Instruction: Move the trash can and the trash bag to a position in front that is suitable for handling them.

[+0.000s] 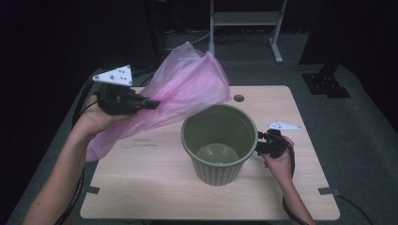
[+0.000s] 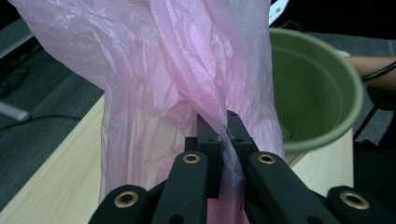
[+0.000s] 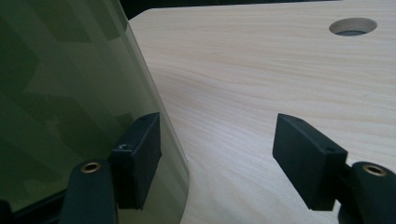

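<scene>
Fingers of the left gripper (image 1: 152,102) pinched the bag (image 1: 187,84), lifted; right gripper (image 3: 217,154) stood open beside the bin (image 1: 219,140), probably steadying. Lining remained.

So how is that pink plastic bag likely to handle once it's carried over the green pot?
Probably very floppy: the pink bag crumples and drapes from where the left gripper pinches it. It looks thin and translucent, so likely light and apt to billow. It may be slippery, so it could slide out of a small pinch.
</scene>
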Available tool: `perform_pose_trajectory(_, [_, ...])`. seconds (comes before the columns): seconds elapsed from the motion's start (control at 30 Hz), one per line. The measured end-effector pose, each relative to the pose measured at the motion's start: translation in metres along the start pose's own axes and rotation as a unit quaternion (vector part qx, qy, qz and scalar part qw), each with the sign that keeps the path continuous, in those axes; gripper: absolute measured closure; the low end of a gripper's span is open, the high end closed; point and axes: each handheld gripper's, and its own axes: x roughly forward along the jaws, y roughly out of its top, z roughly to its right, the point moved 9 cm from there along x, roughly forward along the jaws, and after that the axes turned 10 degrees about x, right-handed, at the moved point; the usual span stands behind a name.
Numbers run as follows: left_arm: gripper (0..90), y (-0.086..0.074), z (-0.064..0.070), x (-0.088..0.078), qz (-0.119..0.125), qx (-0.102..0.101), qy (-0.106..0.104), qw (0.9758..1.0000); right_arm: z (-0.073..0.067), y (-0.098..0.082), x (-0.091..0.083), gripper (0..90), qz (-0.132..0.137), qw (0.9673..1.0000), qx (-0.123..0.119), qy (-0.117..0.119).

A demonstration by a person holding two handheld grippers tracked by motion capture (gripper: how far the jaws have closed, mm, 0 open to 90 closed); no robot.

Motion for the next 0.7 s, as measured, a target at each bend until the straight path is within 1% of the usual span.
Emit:
perform_pose_trajectory(0.07, [87.7, 0.012, 0.003, 0.007, 0.003, 0.012, -0.01, 0.9999, -0.001, -0.001, 0.001, 31.5, -0.001, 1.0, -0.004, 0.001])
perform_pose_trajectory(0.13, [87.7, 0.026, 0.008, 0.017, 0.011, 0.02, -0.027, 0.9994, 0.0, -0.002, 0.001, 30.4, -0.004, 1.0, -0.008, -0.001])
perform_pose_trajectory(0.2, [87.8, 0.034, 0.011, 0.026, 0.01, 0.028, -0.038, 0.9988, 0.001, -0.003, 0.0, 30.2, -0.006, 0.9999, -0.008, -0.002])
perform_pose_trajectory(0.27, [87.7, 0.044, 0.014, 0.037, 0.012, 0.038, -0.053, 0.9978, 0.003, -0.002, -0.005, 30.2, -0.003, 1.0, -0.002, -0.003])
perform_pose_trajectory(0.33, [87.7, 0.052, 0.017, 0.048, 0.015, 0.042, -0.062, 0.9971, 0.006, 0.002, -0.015, 30.2, 0.008, 1.0, 0.0, -0.004])
perform_pose_trajectory(0.37, [87.7, 0.059, 0.019, 0.055, 0.016, 0.047, -0.069, 0.9963, 0.007, 0.004, -0.019, 30.2, 0.012, 0.9999, 0.0, -0.005])
perform_pose_trajectory(0.43, [87.7, 0.069, 0.022, 0.064, 0.02, 0.053, -0.08, 0.9952, 0.012, 0.009, -0.032, 30.2, 0.024, 0.9997, 0.005, -0.006])
perform_pose_trajectory(0.47, [87.7, 0.076, 0.025, 0.072, 0.022, 0.06, -0.088, 0.994, 0.013, 0.011, -0.036, 30.2, 0.028, 0.9996, 0.006, -0.008])
perform_pose_trajectory(0.5, [87.7, 0.081, 0.027, 0.077, 0.022, 0.065, -0.093, 0.9933, 0.016, 0.014, -0.045, 30.2, 0.038, 0.9992, 0.008, -0.008])
perform_pose_trajectory(0.63, [87.7, 0.1, 0.031, 0.092, 0.032, 0.074, -0.107, 0.9911, 0.019, 0.024, -0.067, 30.2, 0.063, 0.9979, 0.014, -0.003])
perform_pose_trajectory(0.67, [87.7, 0.104, 0.031, 0.094, 0.035, 0.073, -0.109, 0.9907, 0.02, 0.026, -0.071, 30.2, 0.068, 0.9976, 0.012, -0.004])
perform_pose_trajectory(0.7, [87.7, 0.113, 0.032, 0.099, 0.041, 0.077, -0.116, 0.9895, 0.021, 0.028, -0.075, 30.2, 0.069, 0.9975, 0.011, -0.006])
